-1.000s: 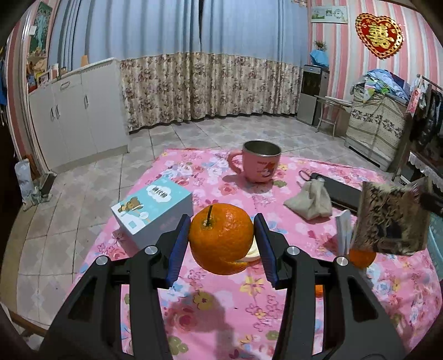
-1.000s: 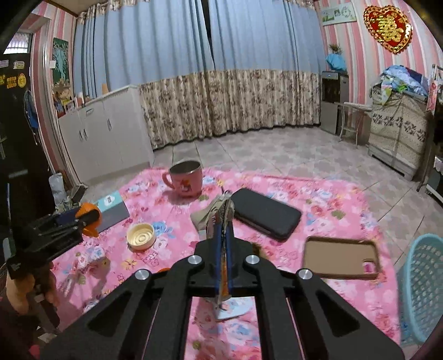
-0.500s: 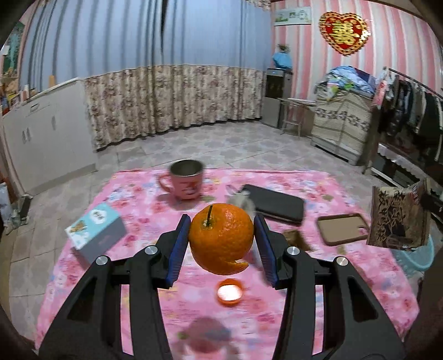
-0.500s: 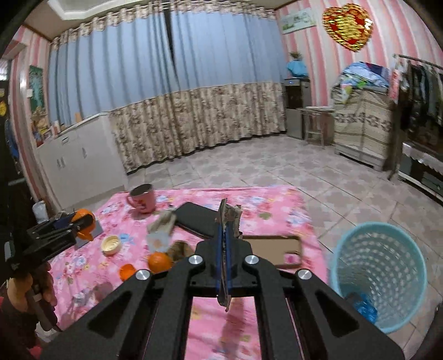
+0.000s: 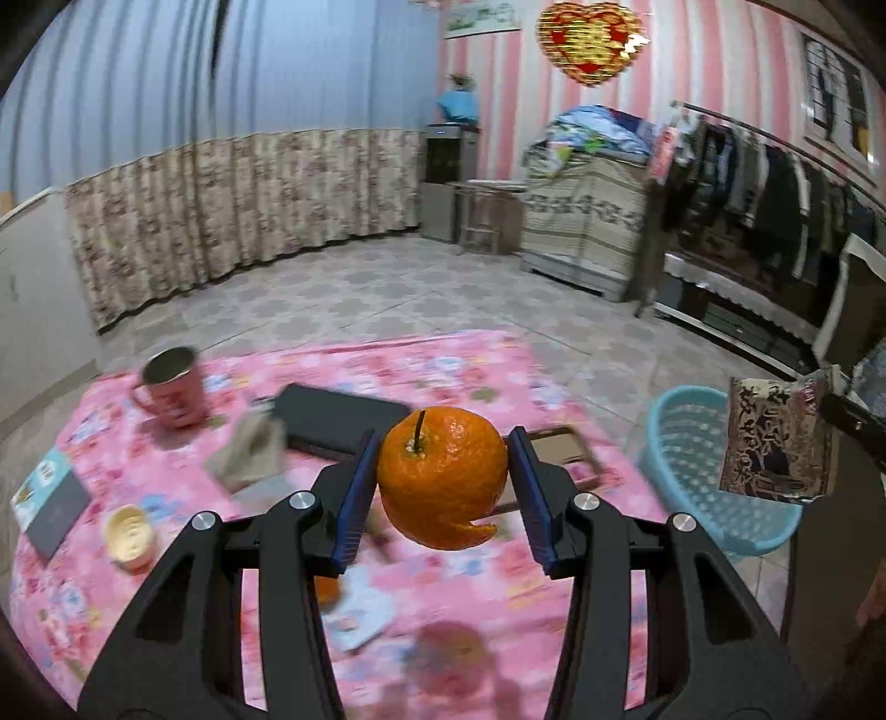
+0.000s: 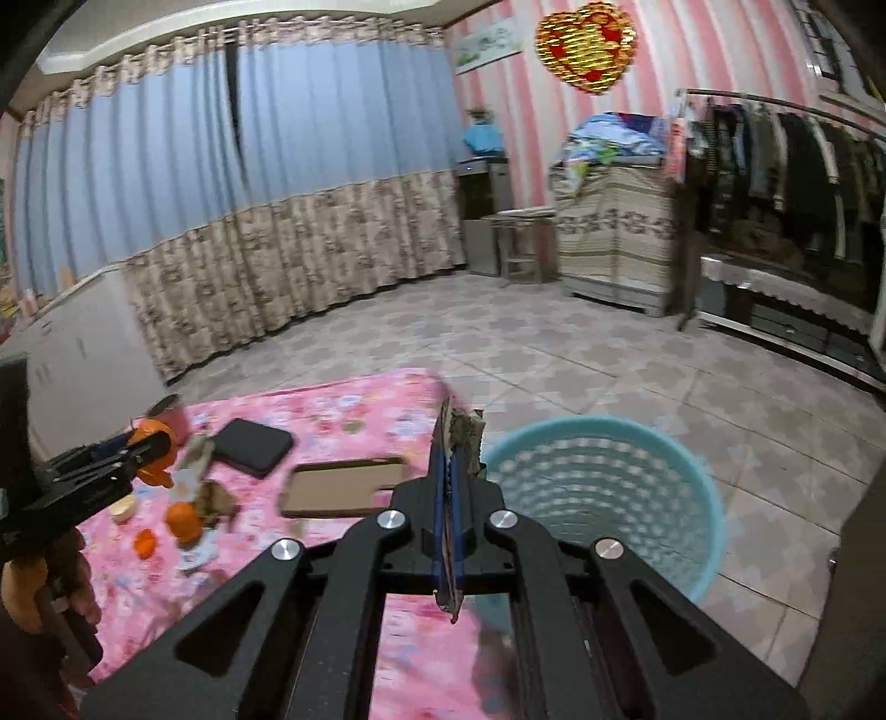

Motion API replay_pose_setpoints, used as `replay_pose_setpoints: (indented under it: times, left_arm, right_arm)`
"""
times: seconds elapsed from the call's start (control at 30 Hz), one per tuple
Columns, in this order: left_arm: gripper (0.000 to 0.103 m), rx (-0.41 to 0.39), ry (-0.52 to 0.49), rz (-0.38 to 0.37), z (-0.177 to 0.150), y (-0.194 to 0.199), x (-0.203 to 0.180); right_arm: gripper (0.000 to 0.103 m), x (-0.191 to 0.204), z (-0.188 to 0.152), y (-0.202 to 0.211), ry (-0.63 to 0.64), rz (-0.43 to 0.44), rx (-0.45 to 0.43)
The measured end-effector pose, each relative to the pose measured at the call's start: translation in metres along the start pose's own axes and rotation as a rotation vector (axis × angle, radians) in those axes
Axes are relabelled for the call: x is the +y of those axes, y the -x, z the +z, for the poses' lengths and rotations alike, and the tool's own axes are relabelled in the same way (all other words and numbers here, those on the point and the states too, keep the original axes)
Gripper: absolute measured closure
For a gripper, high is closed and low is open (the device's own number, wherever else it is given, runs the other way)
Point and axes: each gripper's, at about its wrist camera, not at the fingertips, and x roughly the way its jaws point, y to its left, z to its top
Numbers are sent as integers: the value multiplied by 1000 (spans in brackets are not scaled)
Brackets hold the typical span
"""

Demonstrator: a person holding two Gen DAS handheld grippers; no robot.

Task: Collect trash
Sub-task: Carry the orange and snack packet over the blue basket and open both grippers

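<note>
The left gripper (image 5: 443,487) clamps one hollow orange peel (image 5: 443,476); the right gripper (image 6: 449,487) pinches one patterned brown wrapper (image 6: 459,443) beside one blue plastic basket (image 6: 603,487).

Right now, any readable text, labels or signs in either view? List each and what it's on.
"囍": red-and-gold heart wall ornament.
Teal box on the table: print blurred, unreadable.
Dark patterned wrapper in the right tongs: markings unreadable.
Wall picture: too small to read.
Nothing else legible.

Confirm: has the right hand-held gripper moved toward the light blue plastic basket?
Yes. The right hand-held gripper swung right; the light blue plastic basket, earlier at frame edge, now sits directly ahead.
</note>
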Motion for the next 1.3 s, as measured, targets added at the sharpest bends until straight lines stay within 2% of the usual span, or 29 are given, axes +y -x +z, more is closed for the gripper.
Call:
replay_pose_setpoints:
  times: [0.33, 0.7, 0.93, 0.97, 1.0, 1.07, 1.3]
  left_arm:
    - [57, 41, -89, -138, 5, -45, -88]
    - [57, 58, -169, -259, 7, -84, -169]
    - [55, 90, -202, -308, 5, -107, -203]
    - [50, 89, -207, -306, 6, -107, -205]
    - [39, 85, -209, -301, 7, -106, -206]
    - [28, 64, -204, -280, 11, -102, -204]
    - [10, 17, -187, -225, 24, -87, -184]
  right_arm:
    - [100, -64, -10, -19, -56, -93, 25]
    - [101, -103, -10, -32, -101, -114, 26]
    - [101, -119, -12, -39, -142, -115, 38]
    - [101, -120, -12, -40, -144, -115, 39]
    - [101, -120, -12, -40, -145, -115, 39]
    - [101, -121, -12, -41, -147, -113, 41]
    - [101, -116, -17, -48, -143, -103, 54]
